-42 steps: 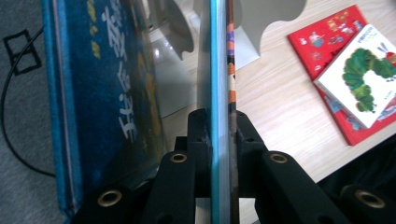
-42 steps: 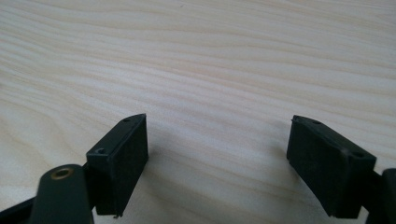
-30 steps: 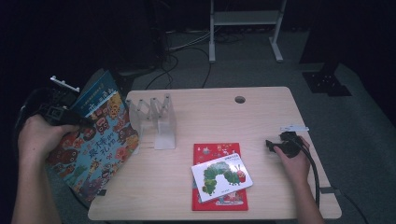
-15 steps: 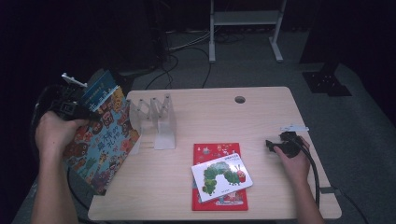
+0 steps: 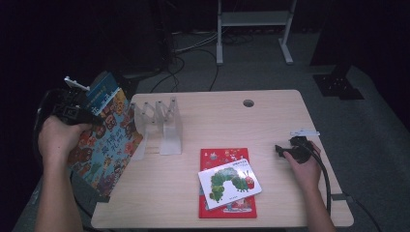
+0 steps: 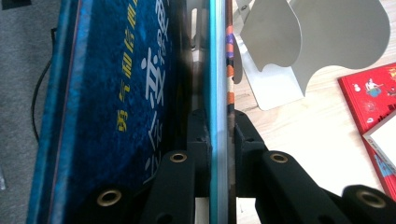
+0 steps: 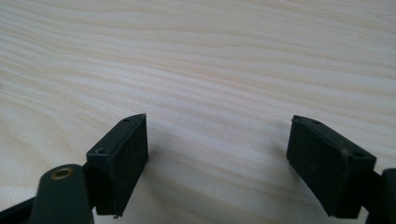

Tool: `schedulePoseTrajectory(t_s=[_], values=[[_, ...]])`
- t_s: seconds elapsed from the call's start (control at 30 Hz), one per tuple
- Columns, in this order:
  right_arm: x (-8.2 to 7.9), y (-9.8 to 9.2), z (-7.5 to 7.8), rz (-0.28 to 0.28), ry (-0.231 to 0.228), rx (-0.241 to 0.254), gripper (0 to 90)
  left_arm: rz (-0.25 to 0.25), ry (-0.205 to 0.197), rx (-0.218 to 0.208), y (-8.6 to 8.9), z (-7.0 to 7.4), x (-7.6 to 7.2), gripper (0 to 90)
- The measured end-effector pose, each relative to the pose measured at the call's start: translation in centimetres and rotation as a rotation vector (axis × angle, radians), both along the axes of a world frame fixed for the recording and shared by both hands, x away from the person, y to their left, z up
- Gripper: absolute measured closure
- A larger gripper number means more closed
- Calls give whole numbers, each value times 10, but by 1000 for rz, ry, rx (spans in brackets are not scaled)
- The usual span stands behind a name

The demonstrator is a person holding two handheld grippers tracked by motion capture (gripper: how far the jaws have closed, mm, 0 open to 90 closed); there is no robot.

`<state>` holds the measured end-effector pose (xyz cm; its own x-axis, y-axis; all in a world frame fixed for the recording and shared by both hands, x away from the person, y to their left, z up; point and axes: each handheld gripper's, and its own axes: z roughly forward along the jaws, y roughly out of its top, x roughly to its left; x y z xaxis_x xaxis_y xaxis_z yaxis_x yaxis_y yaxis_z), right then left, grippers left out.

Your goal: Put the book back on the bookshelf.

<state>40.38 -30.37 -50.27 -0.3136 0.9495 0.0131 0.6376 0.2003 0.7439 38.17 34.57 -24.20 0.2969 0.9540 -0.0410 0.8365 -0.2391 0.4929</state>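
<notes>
The left gripper is clamped on the book off the table's left edge, long axis slanting up toward the rack just right of it, while the far right gripper rests wide, empty.

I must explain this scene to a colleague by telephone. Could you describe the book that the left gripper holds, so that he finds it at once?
Start at the wooden table and go to its left edge, beside the white metal book rack. There the left gripper is shut on a large colourful picture book, held tilted off the table's edge. Unlike the red book and the caterpillar book, it does not lie flat.
</notes>
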Motion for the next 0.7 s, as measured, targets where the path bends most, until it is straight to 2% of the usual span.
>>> schedulePoseTrajectory(t_s=[0.27,0.33,0.43,0.47,0.5,0.57,0.6,0.7], values=[[0,0,0,0,1,1,198,-21,22,8,0,10,-1,793],[0,0,0,0,1,1,198,-18,-3,2,1,19,-4,793],[0,0,0,0,1,1,198,-15,-21,13,2,27,-6,797],[0,0,0,0,1,1,198,-18,-40,12,2,35,-10,798],[0,0,0,0,1,1,198,-28,-49,-1,2,38,-11,799],[0,0,0,0,1,1,198,-49,-51,8,-2,42,-14,806],[0,0,0,0,1,1,198,-49,-51,8,-2,42,-14,814],[0,0,0,0,1,1,198,-101,-39,0,-12,38,-13,842]])
